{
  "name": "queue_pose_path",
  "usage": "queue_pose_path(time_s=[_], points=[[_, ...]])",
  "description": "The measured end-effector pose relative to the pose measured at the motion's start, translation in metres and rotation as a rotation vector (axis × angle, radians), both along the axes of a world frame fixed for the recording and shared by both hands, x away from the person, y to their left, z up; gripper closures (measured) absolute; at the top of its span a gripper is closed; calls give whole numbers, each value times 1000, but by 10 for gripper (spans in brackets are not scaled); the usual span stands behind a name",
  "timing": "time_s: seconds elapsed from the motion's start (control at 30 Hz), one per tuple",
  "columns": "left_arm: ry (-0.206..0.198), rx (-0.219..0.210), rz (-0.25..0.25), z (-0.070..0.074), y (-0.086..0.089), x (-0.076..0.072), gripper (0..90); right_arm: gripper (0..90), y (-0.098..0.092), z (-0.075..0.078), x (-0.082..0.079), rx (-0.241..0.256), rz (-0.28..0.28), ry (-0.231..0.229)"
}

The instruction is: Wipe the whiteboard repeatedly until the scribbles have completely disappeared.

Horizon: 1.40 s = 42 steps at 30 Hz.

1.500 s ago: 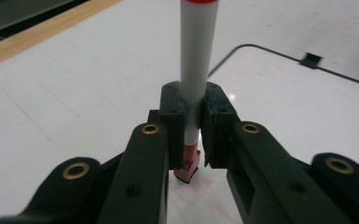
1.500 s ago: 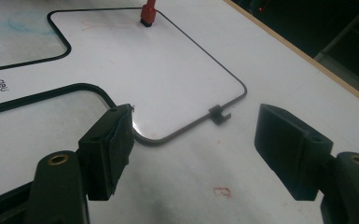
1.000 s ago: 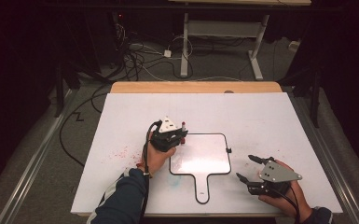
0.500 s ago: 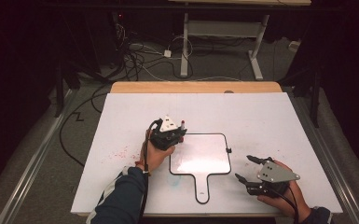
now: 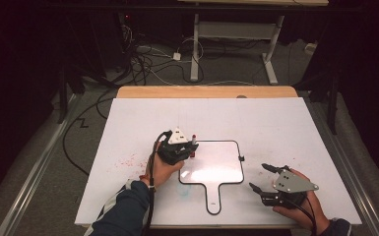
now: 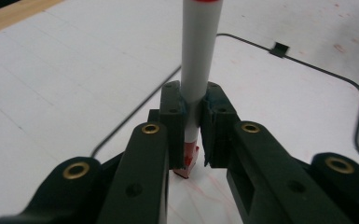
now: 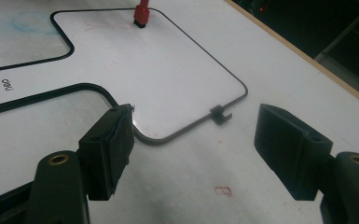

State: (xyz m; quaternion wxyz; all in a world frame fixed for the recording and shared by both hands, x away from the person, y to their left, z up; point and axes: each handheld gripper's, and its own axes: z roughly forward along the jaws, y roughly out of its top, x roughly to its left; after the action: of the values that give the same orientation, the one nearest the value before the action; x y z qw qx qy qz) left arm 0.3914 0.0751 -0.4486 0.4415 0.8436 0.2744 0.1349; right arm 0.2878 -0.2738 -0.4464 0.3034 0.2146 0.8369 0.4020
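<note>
From above, the left gripper [image 5: 188, 150] pinches a marker [image 5: 193, 143] at the whiteboard's [image 5: 216, 169] upper-left corner, the right gripper [image 5: 264, 178] just beside its right edge; the left gripper view shows jaws clamping the marker, tip on the board; the right gripper's view shows jaws spread.

White table [image 5: 285, 128] with wooden far edge, bearing 1 black-rimmed whiteboard paddle [image 5: 221, 169] and scattered red marks [image 5: 128, 161].

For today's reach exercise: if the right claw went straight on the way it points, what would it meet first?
Probably the whiteboard's black rim: the open right claw points at the corner near the small clip. Depth is unclear.
</note>
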Motion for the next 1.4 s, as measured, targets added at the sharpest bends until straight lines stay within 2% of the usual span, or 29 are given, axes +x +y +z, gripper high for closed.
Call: queue_pose_path(time_s=[0.13,0.2,0.3,0.4,0.53,0.7,0.83,0.97,1.2,1.33,1.4], points=[[10,4,-24,1,4,-16,789,292,1,0,0,-3,3,1],[22,-16,-33,-1,6,-22,789,292,1,0,0,-4,4,1],[26,-27,-57,-2,6,-28,789,292,1,0,0,-4,7,2],[15,-12,-77,-1,1,-31,789,292,2,0,0,-4,8,2],[-2,-2,-64,-1,1,-25,789,292,2,-1,0,-5,10,3],[-16,-16,0,-3,1,-2,789,292,3,-2,1,-9,11,7],[-11,-25,-5,-3,-4,4,789,292,2,-1,1,-10,13,4],[0,-24,-46,-3,-5,-8,789,292,0,-1,1,-6,4,6],[37,-56,-112,-4,-3,-33,789,292,0,0,-1,-6,5,0],[34,-46,-149,-4,-3,-46,789,292,1,0,-1,-10,9,1],[25,-38,-149,-4,-1,-47,789,292,2,0,-1,-11,13,0]])
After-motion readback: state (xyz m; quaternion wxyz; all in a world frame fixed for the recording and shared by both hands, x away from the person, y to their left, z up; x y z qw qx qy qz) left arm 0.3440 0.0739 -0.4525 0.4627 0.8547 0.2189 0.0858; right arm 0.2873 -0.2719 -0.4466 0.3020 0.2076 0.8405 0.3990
